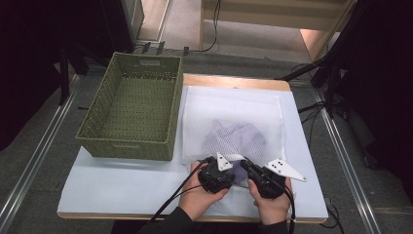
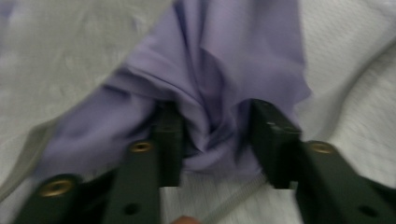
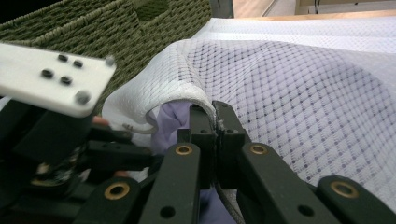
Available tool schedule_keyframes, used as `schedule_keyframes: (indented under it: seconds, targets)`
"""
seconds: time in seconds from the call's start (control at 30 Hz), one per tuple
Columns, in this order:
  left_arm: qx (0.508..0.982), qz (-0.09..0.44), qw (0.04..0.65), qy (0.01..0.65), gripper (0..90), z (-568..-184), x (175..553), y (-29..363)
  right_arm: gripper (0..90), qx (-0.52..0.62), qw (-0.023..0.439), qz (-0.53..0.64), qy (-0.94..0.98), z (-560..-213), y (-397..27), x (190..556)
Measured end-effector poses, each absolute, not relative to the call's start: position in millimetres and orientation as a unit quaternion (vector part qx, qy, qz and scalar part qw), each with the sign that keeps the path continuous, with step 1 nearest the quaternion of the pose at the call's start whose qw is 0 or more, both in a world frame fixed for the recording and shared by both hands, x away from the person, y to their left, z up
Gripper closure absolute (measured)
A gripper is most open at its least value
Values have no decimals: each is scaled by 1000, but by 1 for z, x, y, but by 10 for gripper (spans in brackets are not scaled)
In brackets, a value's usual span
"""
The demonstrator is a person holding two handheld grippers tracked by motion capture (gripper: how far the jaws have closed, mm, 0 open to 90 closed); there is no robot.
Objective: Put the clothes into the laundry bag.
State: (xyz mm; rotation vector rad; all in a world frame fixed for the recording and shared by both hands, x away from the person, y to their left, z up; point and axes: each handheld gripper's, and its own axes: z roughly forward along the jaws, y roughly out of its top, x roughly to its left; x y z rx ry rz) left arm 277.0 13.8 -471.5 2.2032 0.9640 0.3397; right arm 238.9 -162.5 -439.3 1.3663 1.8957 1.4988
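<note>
A: Where's the crumpled lilac cloth (image 2: 219, 79)?

B: It's lying inside the white mesh laundry bag (image 1: 234, 105) on the worktop (image 1: 122, 183), beside the green woven basket (image 1: 131, 109).

A: Jaws?

B: Your right gripper (image 3: 216, 122) is clamping the bag's hem. Your left gripper (image 2: 215, 140) is bracketing a bunch of the cloth, jaws partly closed, both touching it.

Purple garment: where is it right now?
High view: the purple garment lies inside the white mesh bag, right of the green basket, its near end between the left gripper jaws.

No readable text, labels or numbers — nothing legible
</note>
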Motion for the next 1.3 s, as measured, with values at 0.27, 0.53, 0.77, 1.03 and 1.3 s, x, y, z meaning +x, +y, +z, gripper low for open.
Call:
schedule_keyframes:
  seconds: [0.27, 0.53, 0.77, 1.03, 1.3]
  targets:
    - [833, 197, 341, 388, 870, -475, 308, 5, 885, 489, 176, 522, 676, -445, -162, 241]
    - [769, 167, 383, 484, 834, -478, 330, 20, 885, 498, 165, 498, 691, -453, -160, 245]
    - [776, 131, 427, 444, 559, -467, 303, 39, 885, 502, 163, 498, 688, -454, -163, 246]
    - [817, 143, 386, 404, 491, -472, 291, 17, 885, 502, 163, 498, 688, -454, -161, 247]
    - [811, 189, 342, 435, 839, -472, 316, 9, 885, 503, 161, 499, 687, -455, -163, 247]
